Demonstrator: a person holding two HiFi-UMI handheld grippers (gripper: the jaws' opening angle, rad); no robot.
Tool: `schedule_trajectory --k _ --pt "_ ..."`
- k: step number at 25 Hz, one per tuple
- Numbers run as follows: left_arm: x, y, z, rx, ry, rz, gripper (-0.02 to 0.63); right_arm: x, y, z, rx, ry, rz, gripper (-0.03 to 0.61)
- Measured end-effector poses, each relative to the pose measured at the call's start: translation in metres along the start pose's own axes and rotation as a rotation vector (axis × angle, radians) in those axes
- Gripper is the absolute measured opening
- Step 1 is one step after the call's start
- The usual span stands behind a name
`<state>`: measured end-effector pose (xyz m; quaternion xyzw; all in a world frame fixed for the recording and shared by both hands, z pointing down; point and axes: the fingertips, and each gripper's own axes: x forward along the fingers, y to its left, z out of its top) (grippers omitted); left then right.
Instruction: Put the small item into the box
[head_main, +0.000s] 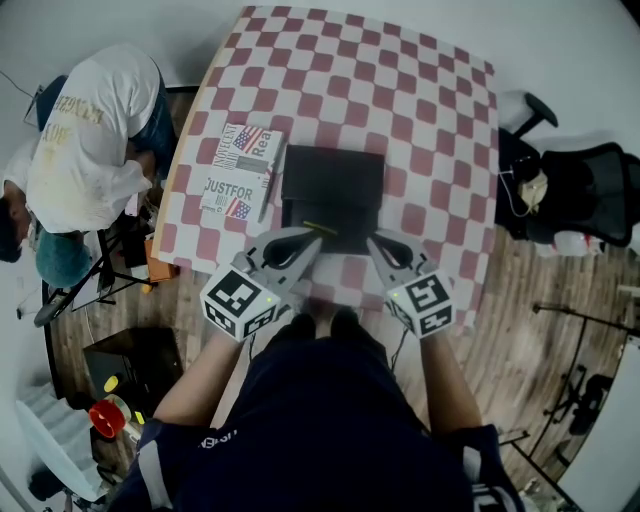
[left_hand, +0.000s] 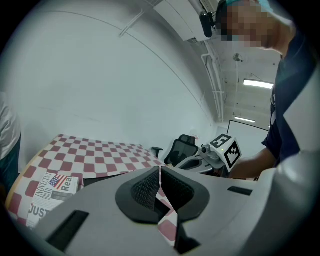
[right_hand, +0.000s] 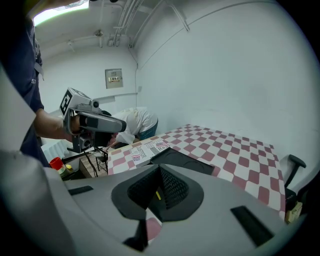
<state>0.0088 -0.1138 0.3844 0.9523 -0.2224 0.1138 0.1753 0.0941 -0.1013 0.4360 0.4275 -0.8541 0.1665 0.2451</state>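
A flat black box sits mid-table on the red-and-white checked cloth. A thin yellow small item lies at the box's near edge. It also shows as a yellow sliver through the slit under the right gripper's pads. My left gripper is shut, its tip just before the yellow item, with nothing seen between its pads. My right gripper is shut too, at the box's near right corner. The black box lies just ahead of it.
A newspaper-print box lies left of the black box, near the table's left edge. A person in a white shirt bends over beside that edge. A black office chair stands to the right. Stands and a red object are on the floor.
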Motion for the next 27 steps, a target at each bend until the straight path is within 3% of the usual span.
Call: schedule_trajectory --k 27 --pt "0.0026 0.0056 0.0014 -0.007 -0.007 0.0 0.04 0.0089 0.0007 -0.0023 -0.001 0.015 0.014 0.017"
